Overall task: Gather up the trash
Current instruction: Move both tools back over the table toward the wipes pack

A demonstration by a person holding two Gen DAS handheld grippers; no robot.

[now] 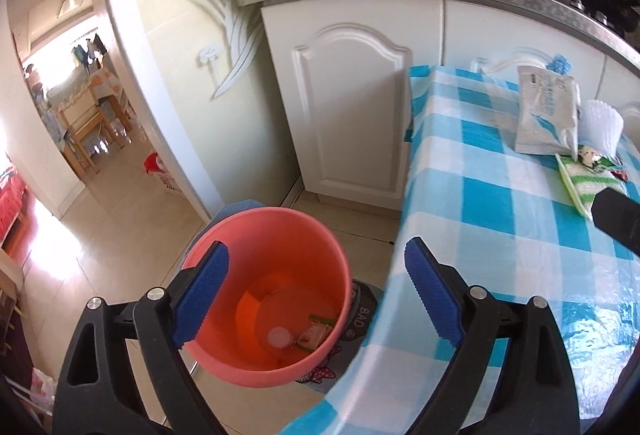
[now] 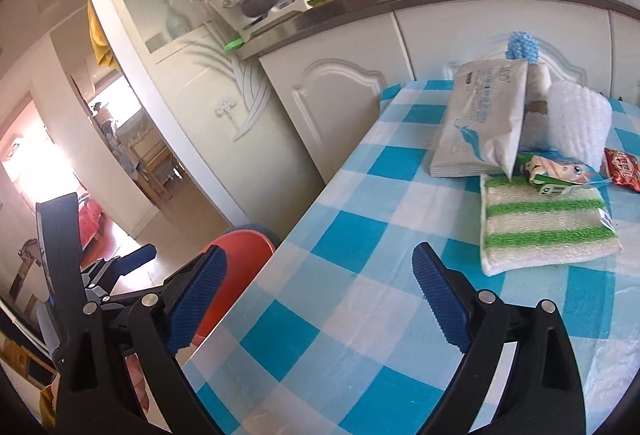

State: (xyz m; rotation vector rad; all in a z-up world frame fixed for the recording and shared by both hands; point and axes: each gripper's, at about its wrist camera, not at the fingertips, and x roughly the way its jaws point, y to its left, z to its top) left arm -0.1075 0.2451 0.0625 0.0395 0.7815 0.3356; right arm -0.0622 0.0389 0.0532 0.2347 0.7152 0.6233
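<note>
The right tool (image 2: 320, 299) fills the bottom of its own view, blue pads spread wide with nothing between them, hanging over the near part of the checked worktop (image 2: 360, 315). The left tool (image 1: 316, 295) stands just as wide and just as empty, poised above the pink bin (image 1: 224, 359) on the floor at the worktop's left edge.

The remaining trash lies ahead and to the right of the right tool: a crumpled green-and-white carton (image 2: 560, 175) resting on the far edge of a green-striped cloth (image 2: 548, 231), with a red wrapper (image 2: 622, 171) just beyond it at the frame's right border. The carton's long axis runs roughly across the right tool's line of sight, so the jaws would likely need to close across its short side. Behind it lean a white tissue pack (image 2: 480, 127) and a white foam net sleeve (image 2: 580, 123); whether these count as trash I cannot tell.

From the left tool the same cluster sits far off to the upper right, well apart, so the right hand looks the nearer one for the next pick.

Inside the bin a small packet (image 1: 316, 333) and a white round lid (image 1: 278, 337) already lie at the bottom. The bin is left of the carton, below worktop level, so a carried piece must travel leftward over the edge.
</note>
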